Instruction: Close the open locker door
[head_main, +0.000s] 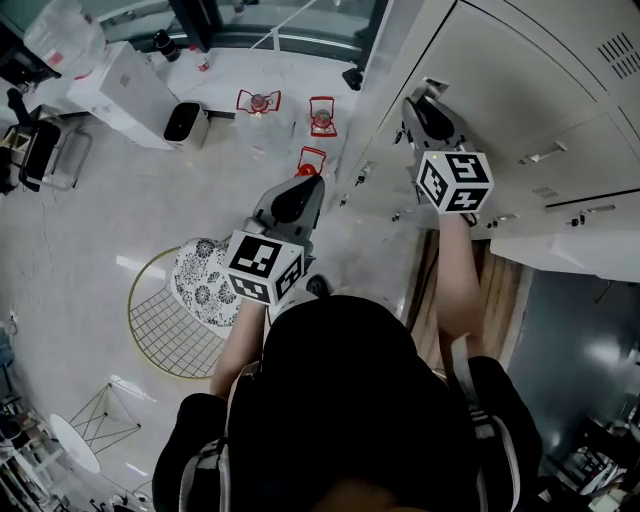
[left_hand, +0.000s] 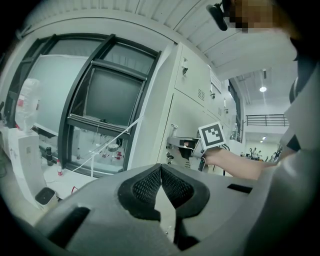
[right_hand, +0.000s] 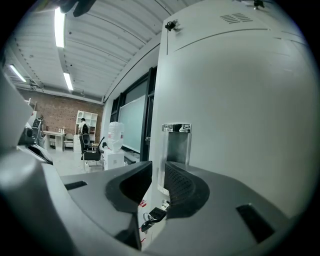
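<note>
The pale grey locker door fills the right gripper view, with its free edge running down the middle and a chrome recessed handle beside that edge. My right gripper points at the handle. Its jaws stand a narrow gap apart, and I see nothing pressed between the pads. In the head view the right gripper sits against the locker bank. My left gripper hangs back to the left, away from the lockers, with its pads meeting and nothing in them. From the left gripper view the right gripper reaches the door handle.
Keys hang from a lock below the handle. More locker doors with handles run along the right. On the floor are a round wire basket, a white box and small red items. A window stands left of the lockers.
</note>
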